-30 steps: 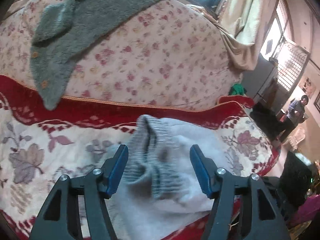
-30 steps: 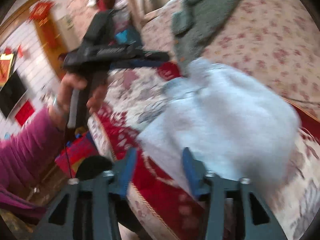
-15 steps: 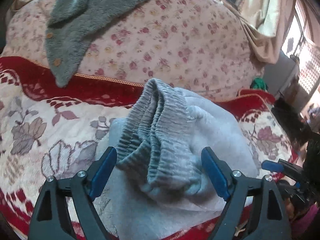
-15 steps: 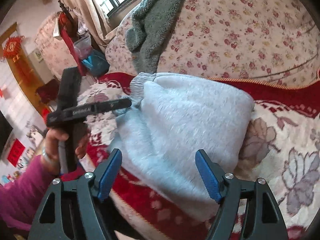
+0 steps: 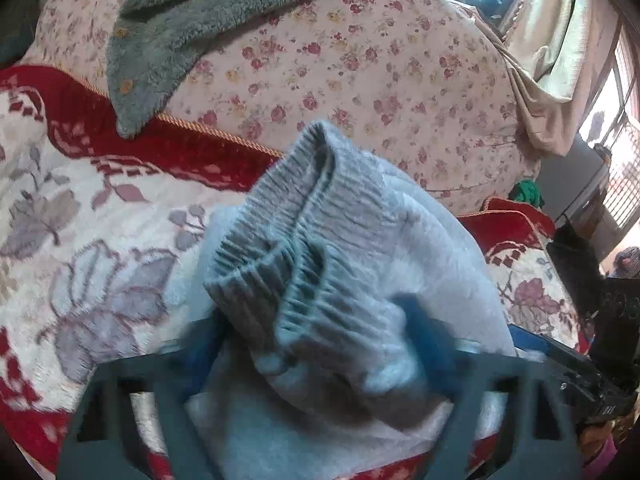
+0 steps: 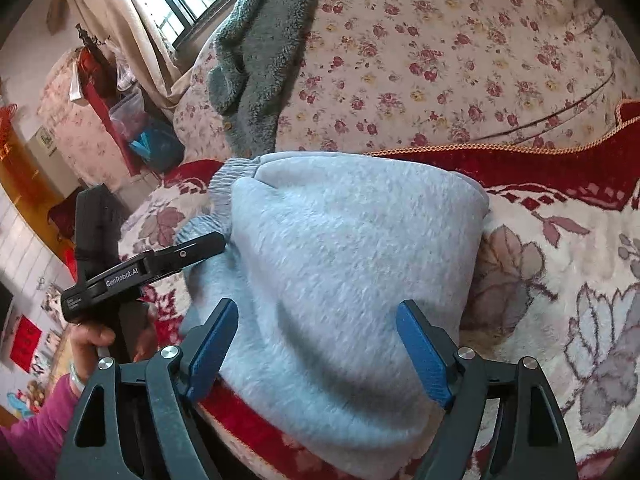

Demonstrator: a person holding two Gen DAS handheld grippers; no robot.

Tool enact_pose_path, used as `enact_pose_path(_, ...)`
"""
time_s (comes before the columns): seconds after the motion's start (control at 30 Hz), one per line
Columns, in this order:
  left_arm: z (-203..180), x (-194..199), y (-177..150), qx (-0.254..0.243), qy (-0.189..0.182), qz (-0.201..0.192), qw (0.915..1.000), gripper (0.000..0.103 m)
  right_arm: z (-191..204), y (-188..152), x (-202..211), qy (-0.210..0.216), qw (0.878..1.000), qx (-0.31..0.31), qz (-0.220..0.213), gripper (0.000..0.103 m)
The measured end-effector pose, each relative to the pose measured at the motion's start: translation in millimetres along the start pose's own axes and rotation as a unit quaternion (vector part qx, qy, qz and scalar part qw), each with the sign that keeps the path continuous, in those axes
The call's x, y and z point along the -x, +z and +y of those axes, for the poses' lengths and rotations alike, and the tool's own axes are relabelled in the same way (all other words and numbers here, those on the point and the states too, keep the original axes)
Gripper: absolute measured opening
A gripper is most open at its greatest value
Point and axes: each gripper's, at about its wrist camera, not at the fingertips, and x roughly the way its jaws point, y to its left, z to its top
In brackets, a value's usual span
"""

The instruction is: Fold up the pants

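Against the frame half a second earlier, the left gripper [image 5: 320, 344] sits lower and closer over the pants [image 5: 360, 280]; its blue pads, then sharp and spread wide, are now motion-blurred and nearer together. The jaws are closing, with the ribbed waistband [image 5: 288, 240] bunched between them; whether the pads already press on it cannot be told through the blur. In the right wrist view the right gripper [image 6: 316, 344] has its jaws opening, wider apart than before, blue pads either side of the grey bundle's near edge with no contact visible. That view has also shifted sideways, the bundle now more central.

The pants lie folded in a thick grey bundle on a red and cream floral blanket [image 6: 560, 280], waistband toward the left gripper. Behind stands a rose-print cushion [image 5: 360, 60] with a grey-green fleece garment [image 5: 180, 32] draped over it. Cream curtains [image 6: 120, 12] hang beside a bright window. A hand [image 6: 96, 336] in a pink sleeve [image 6: 32, 432] holds the left gripper's handle
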Motion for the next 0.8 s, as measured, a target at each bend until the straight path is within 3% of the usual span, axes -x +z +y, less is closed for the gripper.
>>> enact_pose_path(0.1,-3,1,-5,-0.002,0.007,-0.012,0.9999,0.042,4,-1,-2,-0.009,1.0,0.008,-0.001,0.089)
enact_pose_path(0.33,-1,38,-14,0.042,-0.027,-0.041,0.9979,0.029,16,-1,2,0.002,1.0,0.022,0.005,0.091)
enact_pose_path(0.6,0,67,-40,0.076,-0.038,-0.064,0.9943,0.028,31,0,1,0.022,0.999,0.042,0.009,0.091)
enact_pose_path(0.8,16,65,-60,0.107,-0.031,-0.066,0.9915,0.028,39,0,-7,0.025,0.998,0.059,0.014,0.093)
